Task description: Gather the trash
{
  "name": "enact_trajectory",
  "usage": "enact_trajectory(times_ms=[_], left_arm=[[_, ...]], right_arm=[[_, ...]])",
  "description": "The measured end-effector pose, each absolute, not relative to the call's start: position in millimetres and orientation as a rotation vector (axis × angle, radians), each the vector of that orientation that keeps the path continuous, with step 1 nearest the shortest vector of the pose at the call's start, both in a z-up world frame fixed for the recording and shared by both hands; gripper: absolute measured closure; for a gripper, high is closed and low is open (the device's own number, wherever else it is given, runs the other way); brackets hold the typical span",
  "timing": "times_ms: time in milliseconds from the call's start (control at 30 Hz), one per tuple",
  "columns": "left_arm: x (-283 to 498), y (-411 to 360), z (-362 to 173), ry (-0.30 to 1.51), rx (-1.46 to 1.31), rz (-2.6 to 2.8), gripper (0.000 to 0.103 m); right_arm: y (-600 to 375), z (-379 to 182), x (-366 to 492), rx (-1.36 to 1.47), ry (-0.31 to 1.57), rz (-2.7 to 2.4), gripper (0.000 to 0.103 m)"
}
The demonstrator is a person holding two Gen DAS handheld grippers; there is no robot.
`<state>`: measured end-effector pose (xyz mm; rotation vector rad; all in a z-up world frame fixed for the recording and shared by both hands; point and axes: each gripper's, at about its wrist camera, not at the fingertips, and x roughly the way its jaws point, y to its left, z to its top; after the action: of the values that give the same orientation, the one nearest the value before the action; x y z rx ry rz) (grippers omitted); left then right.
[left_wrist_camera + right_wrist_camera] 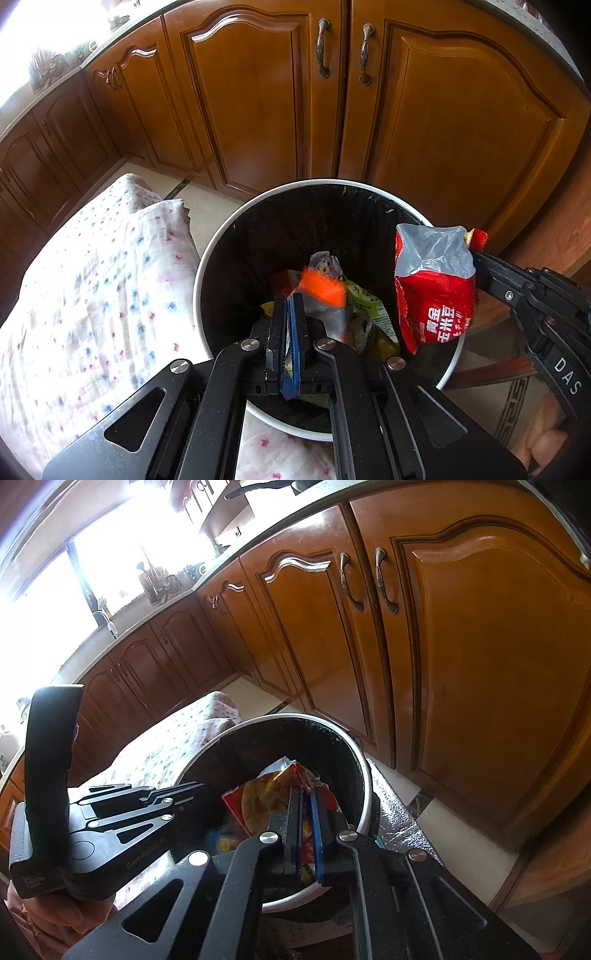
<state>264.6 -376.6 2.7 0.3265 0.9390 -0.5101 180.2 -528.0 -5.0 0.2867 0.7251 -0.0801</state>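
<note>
- A red snack bag [434,291] hangs over the 3 o'clock side of the white trash bin [207,266], pinched by the right tongs [304,805].
- Left tongs [290,306] are narrow, nothing between them, above an orange wrapper [323,290] that shows blurred inside the bin.
- A floral cloth [92,295] lies at 9 o'clock; wooden cabinets [251,92] stand at 12.

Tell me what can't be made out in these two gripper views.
- Left wrist view: the orange wrapper over the bin is motion-blurred; its print is unreadable.
- Right wrist view: the red snack bag is partly hidden by the right gripper.
- Both views: the window glare washes out the countertop items.
</note>
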Motion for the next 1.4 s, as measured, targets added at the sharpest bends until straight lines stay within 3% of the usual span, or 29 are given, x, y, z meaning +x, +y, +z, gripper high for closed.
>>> enact_trajectory(times_ms=[67,133,167,200,300,533,1000,1133,1333,1400], left_arm=[[265,-375,4,0.941,0.326,-0.511,0.094],[264,-373,7,0.937,0.322,-0.512,0.083],[262,-372,8,0.93,0.318,-0.511,0.075],[261,-370,10,0.922,0.316,-0.509,0.067],[256,-363,17,0.903,0.308,-0.507,0.062],[243,-342,26,0.883,0.275,-0.491,0.054],[185,-284,40,0.828,0.199,-0.481,0.039],[172,-264,37,0.833,0.159,-0.473,0.038],[149,-225,31,0.813,0.084,-0.442,0.035],[141,-210,31,0.803,0.046,-0.442,0.029]], right_arm=[[-530,-5,179,0.306,0.723,-0.077,0.088],[-531,-3,175,0.317,0.712,-0.083,0.066],[-532,-1,173,0.324,0.702,-0.08,0.061],[-531,1,171,0.327,0.694,-0.078,0.059],[-529,6,166,0.336,0.68,-0.076,0.059],[-521,15,148,0.372,0.637,-0.06,0.035],[-481,15,99,0.431,0.589,-0.025,0.015],[-468,11,82,0.439,0.578,-0.027,0.002],[-450,0,67,0.447,0.578,-0.042,0.001],[-441,-1,61,0.425,0.571,-0.049,0.001]])
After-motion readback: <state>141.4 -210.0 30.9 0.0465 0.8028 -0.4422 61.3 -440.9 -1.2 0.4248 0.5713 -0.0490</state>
